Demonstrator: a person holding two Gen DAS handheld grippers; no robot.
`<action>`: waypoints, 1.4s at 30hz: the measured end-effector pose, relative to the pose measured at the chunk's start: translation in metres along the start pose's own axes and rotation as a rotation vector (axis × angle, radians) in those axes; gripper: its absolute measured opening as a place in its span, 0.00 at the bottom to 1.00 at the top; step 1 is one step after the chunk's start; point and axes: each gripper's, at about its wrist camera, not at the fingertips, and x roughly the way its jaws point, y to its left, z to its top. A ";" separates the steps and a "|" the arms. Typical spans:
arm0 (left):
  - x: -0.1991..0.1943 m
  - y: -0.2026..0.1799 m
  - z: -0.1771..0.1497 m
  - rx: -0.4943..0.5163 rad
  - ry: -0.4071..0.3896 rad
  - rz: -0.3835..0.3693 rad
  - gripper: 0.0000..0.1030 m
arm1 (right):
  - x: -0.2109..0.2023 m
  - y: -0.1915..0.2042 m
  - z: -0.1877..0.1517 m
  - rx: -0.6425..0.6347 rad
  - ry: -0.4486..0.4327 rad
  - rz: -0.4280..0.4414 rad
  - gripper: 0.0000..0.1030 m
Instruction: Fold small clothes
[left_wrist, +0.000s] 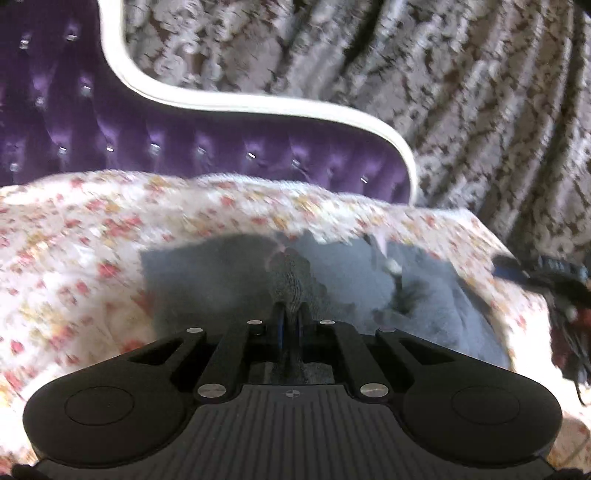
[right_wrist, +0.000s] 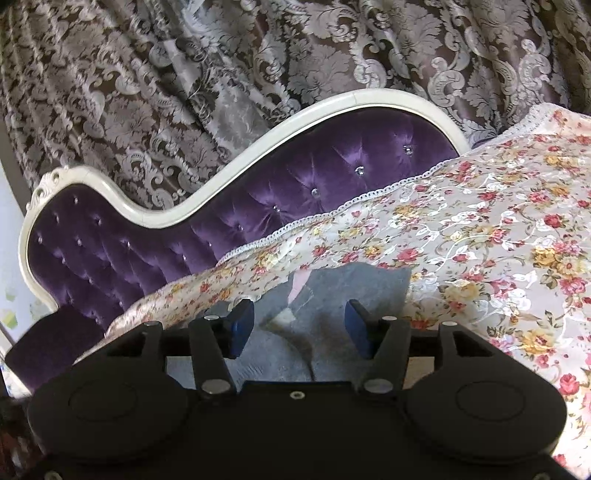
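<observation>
Garment (right_wrist: 325, 332): grey, small, flat on floral bedspread (right_wrist: 480, 236) before purple headboard (right_wrist: 258, 192). Left gripper (left_wrist: 291, 321): jaws clamped on a knit fold of it, angled downward. Right gripper (right_wrist: 299, 325): jaws apart over the cloth, gripping nothing. Advice: pinch the matching edge, then carry both across evenly.

Left tongs (left_wrist: 290, 317) pinch grey garment (left_wrist: 229, 280) on floral bedspread (left_wrist: 74, 236).
</observation>
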 end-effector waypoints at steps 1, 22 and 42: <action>0.001 0.004 0.003 -0.009 -0.010 0.018 0.06 | 0.002 0.003 0.000 -0.018 0.011 0.004 0.60; 0.054 0.036 0.011 -0.078 0.142 0.033 0.47 | 0.084 0.038 -0.017 -0.236 0.254 0.060 0.60; 0.053 0.030 0.005 -0.014 0.150 0.112 0.56 | 0.059 0.070 -0.030 -0.427 0.183 0.121 0.15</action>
